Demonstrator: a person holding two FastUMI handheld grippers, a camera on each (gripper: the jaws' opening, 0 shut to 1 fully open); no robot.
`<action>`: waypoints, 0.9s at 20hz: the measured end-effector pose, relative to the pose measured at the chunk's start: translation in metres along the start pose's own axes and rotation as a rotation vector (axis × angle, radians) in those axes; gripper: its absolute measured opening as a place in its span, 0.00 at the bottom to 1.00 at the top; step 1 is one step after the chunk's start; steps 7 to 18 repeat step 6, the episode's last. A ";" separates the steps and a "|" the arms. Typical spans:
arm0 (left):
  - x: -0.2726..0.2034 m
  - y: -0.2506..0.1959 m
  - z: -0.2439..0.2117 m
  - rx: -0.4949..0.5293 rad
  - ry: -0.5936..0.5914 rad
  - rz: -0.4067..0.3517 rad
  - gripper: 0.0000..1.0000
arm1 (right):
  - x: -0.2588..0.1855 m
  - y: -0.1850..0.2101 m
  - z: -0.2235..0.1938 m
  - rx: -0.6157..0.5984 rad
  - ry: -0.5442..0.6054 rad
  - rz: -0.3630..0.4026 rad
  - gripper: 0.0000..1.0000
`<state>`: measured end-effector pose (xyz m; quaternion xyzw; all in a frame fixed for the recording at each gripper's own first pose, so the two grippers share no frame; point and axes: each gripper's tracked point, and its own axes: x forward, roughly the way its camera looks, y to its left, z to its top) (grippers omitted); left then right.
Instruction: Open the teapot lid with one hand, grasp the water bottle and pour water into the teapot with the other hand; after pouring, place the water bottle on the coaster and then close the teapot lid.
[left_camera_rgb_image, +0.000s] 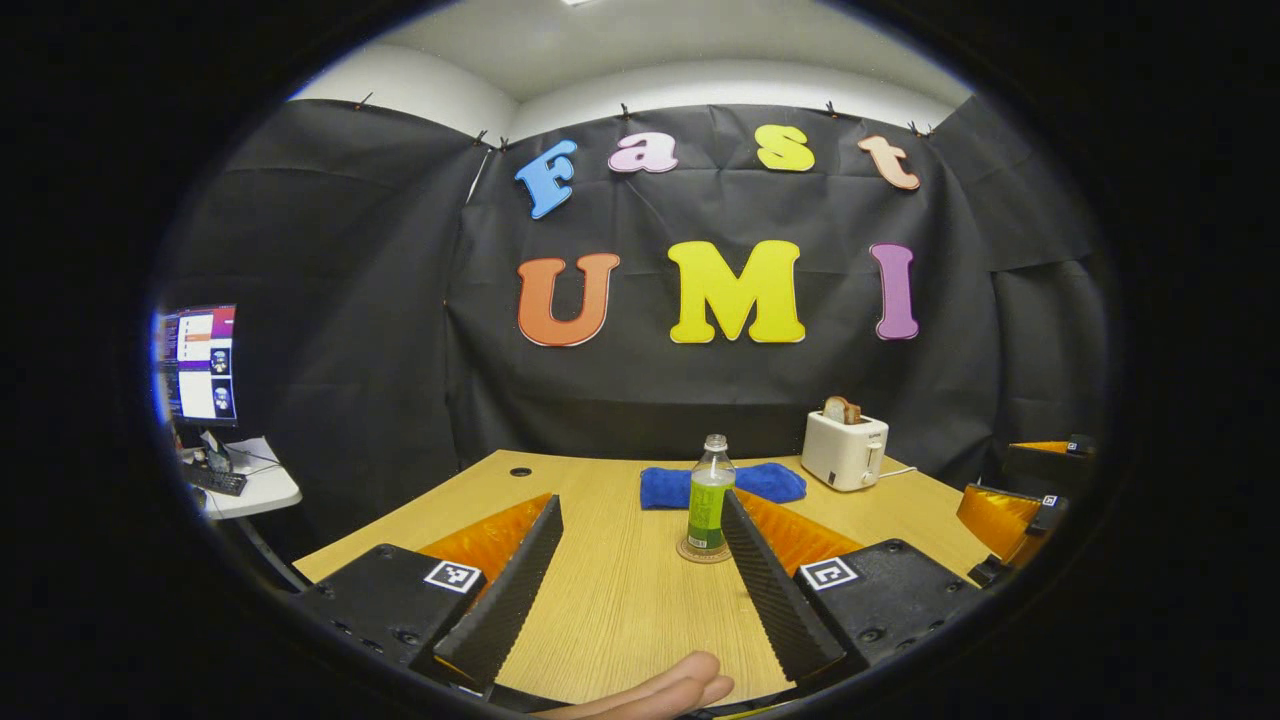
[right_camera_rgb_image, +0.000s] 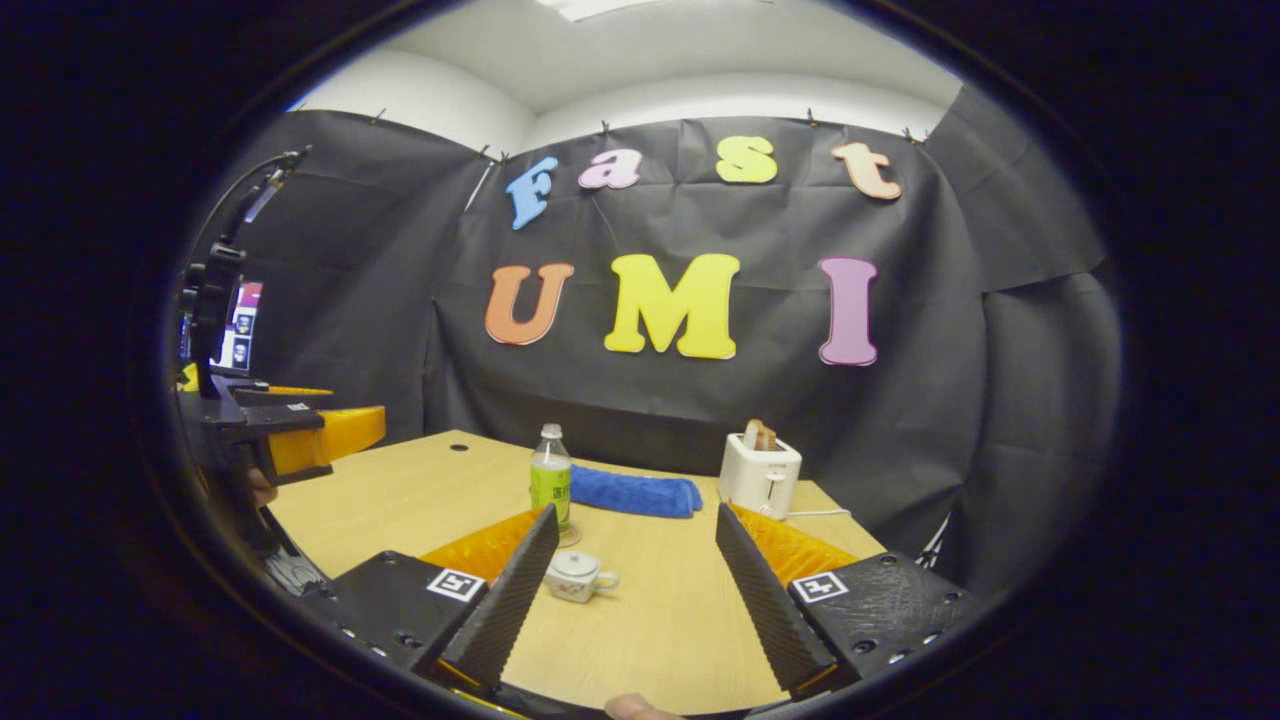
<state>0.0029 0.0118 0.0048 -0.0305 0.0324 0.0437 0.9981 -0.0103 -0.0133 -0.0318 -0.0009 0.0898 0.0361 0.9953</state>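
A small, squat ceramic teapot (right_camera_rgb_image: 577, 577), lid on, sits on the wood-grain table (right_camera_rgb_image: 660, 620) between the wide-spread ribbed fingers of the right gripper (right_camera_rgb_image: 628, 590), which holds nothing. At its 11 o'clock a clear plastic water bottle (left_camera_rgb_image: 709, 495) stands upright on a round coaster (left_camera_rgb_image: 703, 552). The left gripper (left_camera_rgb_image: 640, 580) hangs level over the table, jaws also wide and empty, with a soft blue towel (left_camera_rgb_image: 722, 485) and a boxy white toaster (left_camera_rgb_image: 843, 450) beyond.
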 end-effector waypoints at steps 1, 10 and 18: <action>0.000 0.002 -0.001 0.004 0.000 0.006 0.99 | 0.001 -0.001 -0.001 0.004 -0.002 -0.003 0.95; -0.001 0.001 0.002 0.026 -0.015 0.017 0.99 | 0.009 -0.003 0.003 0.042 -0.016 0.003 0.96; -0.001 0.001 0.002 0.026 -0.015 0.017 0.99 | 0.009 -0.003 0.003 0.042 -0.016 0.003 0.96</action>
